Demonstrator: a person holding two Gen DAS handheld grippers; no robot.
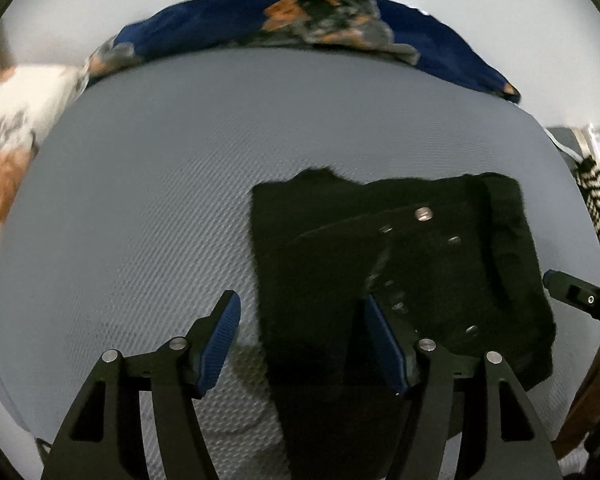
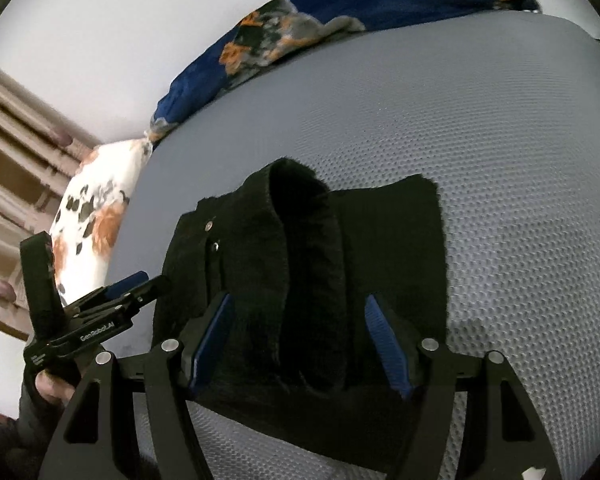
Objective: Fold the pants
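The black pants (image 1: 400, 264) lie folded into a compact bundle on the grey textured mattress (image 1: 148, 200). Their dark cloth swallows most detail: only a few metal studs show, and the layers of the fold are hard to tell apart. Their near edge is hidden behind the tongs' frames in both views.

The left tongs (image 1: 300, 340) stand apart over the bundle's left edge, gripping nothing. The right tongs (image 2: 298, 344) stand apart astride a raised ridge of the cloth; whether the pads (image 2: 216, 332) touch it I cannot tell.

A blue patterned blanket (image 1: 228, 24) lies along the far edge.
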